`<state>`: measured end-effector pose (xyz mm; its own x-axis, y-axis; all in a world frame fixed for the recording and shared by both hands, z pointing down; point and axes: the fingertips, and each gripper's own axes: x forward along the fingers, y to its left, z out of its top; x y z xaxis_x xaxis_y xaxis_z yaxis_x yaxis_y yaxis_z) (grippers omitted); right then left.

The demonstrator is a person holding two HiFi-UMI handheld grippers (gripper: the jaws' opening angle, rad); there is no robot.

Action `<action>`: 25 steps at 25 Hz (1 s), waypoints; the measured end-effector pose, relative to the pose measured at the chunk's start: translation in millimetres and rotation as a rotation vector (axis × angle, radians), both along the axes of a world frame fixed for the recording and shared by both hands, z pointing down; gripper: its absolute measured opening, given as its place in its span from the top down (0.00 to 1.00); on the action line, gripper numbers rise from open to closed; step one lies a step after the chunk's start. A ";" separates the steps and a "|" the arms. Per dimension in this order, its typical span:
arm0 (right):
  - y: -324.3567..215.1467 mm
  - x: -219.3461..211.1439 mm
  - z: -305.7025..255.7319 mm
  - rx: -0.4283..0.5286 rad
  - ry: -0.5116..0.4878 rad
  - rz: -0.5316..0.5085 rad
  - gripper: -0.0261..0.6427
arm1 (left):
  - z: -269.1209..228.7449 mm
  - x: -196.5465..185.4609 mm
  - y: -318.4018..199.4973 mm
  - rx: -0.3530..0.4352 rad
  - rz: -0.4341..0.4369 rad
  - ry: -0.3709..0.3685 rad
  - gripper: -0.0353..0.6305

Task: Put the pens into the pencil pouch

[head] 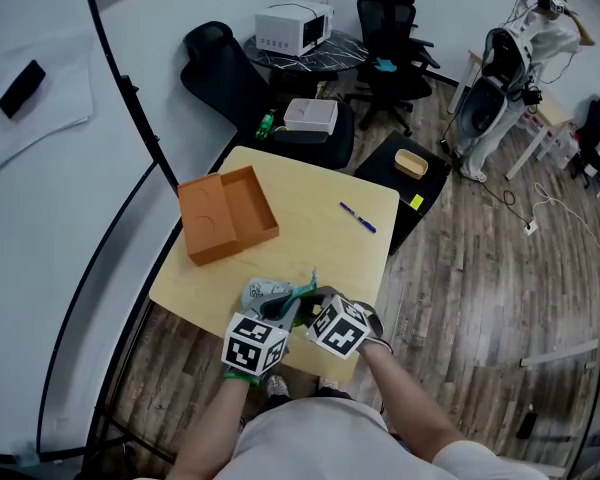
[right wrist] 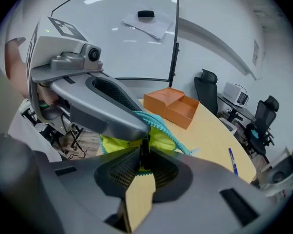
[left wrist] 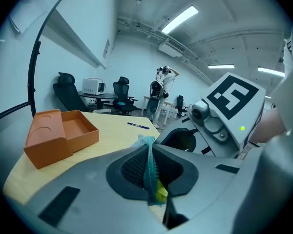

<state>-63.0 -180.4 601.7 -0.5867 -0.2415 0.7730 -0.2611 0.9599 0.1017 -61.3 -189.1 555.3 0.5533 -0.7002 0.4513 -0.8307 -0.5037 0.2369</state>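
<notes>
The pencil pouch (head: 267, 292), grey outside with a teal zipper and yellow-green lining (right wrist: 158, 139), lies at the table's near edge. Both grippers hold it. My left gripper (left wrist: 149, 161) is shut on the teal zipper edge (left wrist: 147, 152). Facing it, my right gripper (right wrist: 143, 156) is shut on the opposite rim, and the mouth gapes slightly between them. In the head view the left gripper (head: 276, 314) and right gripper (head: 318, 310) meet over the pouch. One blue pen (head: 358, 217) lies apart on the table's far right part; it also shows as the pen (left wrist: 137, 126) and the pen (right wrist: 233, 161).
An open orange box (head: 226, 214) stands on the left of the light wooden table (head: 310, 193). Beyond the table are black office chairs (head: 393, 28), a microwave (head: 293, 28) on a small table, and a black stand pole (head: 130, 98) at the left edge.
</notes>
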 end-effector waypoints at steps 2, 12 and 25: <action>-2.2 -1.6 -3.2 0.009 -0.023 0.002 0.85 | -0.4 -3.6 -3.4 0.002 -0.016 0.000 0.91; -48.8 20.4 -79.3 0.135 -0.280 0.168 0.73 | -13.7 -41.4 -31.4 0.020 -0.146 0.018 0.91; -125.3 127.3 -147.4 0.305 -0.521 0.522 0.68 | -48.9 -87.5 -56.2 0.080 -0.276 0.117 0.91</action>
